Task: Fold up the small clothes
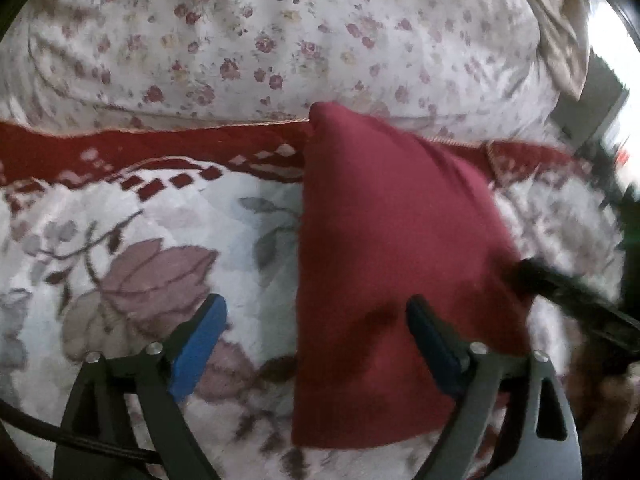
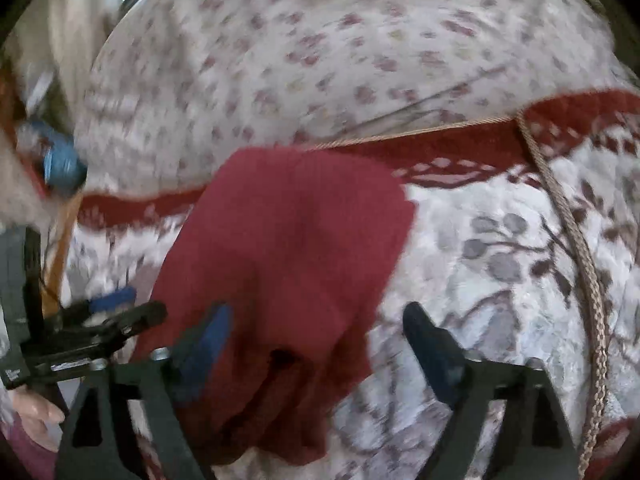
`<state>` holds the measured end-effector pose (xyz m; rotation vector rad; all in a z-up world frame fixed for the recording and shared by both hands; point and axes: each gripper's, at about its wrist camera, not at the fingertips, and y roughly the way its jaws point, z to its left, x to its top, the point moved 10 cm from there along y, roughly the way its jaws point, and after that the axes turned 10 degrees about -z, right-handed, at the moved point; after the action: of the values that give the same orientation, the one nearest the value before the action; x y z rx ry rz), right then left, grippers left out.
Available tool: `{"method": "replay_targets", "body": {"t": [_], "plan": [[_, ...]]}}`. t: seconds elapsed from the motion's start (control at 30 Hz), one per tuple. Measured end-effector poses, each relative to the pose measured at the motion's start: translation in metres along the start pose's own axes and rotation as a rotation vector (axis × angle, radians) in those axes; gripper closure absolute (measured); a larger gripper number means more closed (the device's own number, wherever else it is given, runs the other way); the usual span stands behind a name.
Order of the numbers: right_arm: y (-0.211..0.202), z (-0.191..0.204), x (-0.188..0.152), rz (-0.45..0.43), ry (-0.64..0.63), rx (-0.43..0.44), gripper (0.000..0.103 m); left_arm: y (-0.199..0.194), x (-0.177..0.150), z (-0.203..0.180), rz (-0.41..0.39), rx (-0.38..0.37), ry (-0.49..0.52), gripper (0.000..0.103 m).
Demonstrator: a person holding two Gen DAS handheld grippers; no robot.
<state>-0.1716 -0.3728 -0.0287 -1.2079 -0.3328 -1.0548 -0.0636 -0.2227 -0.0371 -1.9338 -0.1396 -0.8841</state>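
Left wrist view: your left gripper [image 1: 316, 334] gapes wide over the red garment's [image 1: 384, 240] left edge. Your right gripper [image 2: 318, 340] is likewise spread above its right edge, floral blanket [image 2: 500, 280] beside.

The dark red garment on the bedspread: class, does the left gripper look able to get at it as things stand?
Probably yes. The left gripper has its jaws open right over the dark red garment, one side already above the cloth, and nothing lies between them. The right gripper hovers open nearby.

My left gripper [image 1: 316, 316] — fingers spread wide, nothing between them. My right gripper [image 2: 318, 326] likewise gapes, fingers apart — both tilted down. My left hand's fingers [image 2: 34, 410] show at the frame edge.
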Motion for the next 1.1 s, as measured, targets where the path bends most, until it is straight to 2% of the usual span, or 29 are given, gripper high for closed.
{"method": "replay_targets", "body": {"t": [0.07,0.2,0.3,0.37,0.47,0.5,0.57,0.6,0.63,0.67,0.7,0.73,0.9,0.97,1.03,1.1], "plan": [[0.008,-0.012,0.002,0.007,0.049,0.011,0.01,0.007,0.004,-0.003,0.022,-0.038,-0.025,0.009],[0.033,-0.019,0.003,0.038,0.169,0.131,0.009,0.031,0.004,-0.007,0.088,-0.091,-0.023,0.008],[0.051,-0.017,0.004,0.041,0.188,0.182,0.008,0.045,-0.001,-0.01,0.148,-0.172,-0.07,0.007],[0.06,-0.013,0.006,0.039,0.18,0.203,0.008,0.051,0.0,-0.011,0.153,-0.193,-0.09,0.004],[0.068,-0.004,0.008,0.041,0.151,0.231,0.008,0.055,0.0,-0.016,0.145,-0.201,-0.067,0.003],[0.072,-0.001,0.008,0.042,0.132,0.225,0.014,0.055,0.0,-0.018,0.14,-0.196,-0.052,0.006],[0.073,0.003,0.008,0.041,0.093,0.204,0.022,0.053,0.0,-0.023,0.129,-0.204,-0.02,0.025],[0.072,0.006,0.01,0.04,0.076,0.199,0.03,0.05,0.0,-0.028,0.128,-0.215,-0.008,0.029],[0.069,0.008,0.012,0.037,0.064,0.196,0.039,0.047,0.002,-0.03,0.115,-0.198,0.008,0.033],[0.065,0.01,0.014,0.03,0.053,0.196,0.044,0.044,0.003,-0.031,0.106,-0.19,0.022,0.036],[0.06,0.015,0.017,0.025,0.049,0.215,0.05,0.04,0.004,-0.032,0.098,-0.186,0.031,0.043],[0.054,0.021,0.02,0.021,0.049,0.232,0.051,0.033,0.005,-0.032,0.091,-0.183,0.034,0.048],[0.028,0.06,0.028,0.024,0.017,0.32,0.052,-0.022,0.008,-0.023,0.056,-0.196,0.011,0.052],[0.022,0.075,0.025,0.044,0.02,0.351,0.052,-0.046,0.003,-0.01,0.043,-0.166,0.012,0.052],[0.021,0.092,0.018,0.076,0.035,0.392,0.051,-0.061,-0.009,0.011,0.063,-0.12,-0.014,0.052],[0.03,0.106,0.0,0.117,0.008,0.39,0.043,-0.06,-0.021,0.027,0.081,-0.067,-0.033,0.051]]}}
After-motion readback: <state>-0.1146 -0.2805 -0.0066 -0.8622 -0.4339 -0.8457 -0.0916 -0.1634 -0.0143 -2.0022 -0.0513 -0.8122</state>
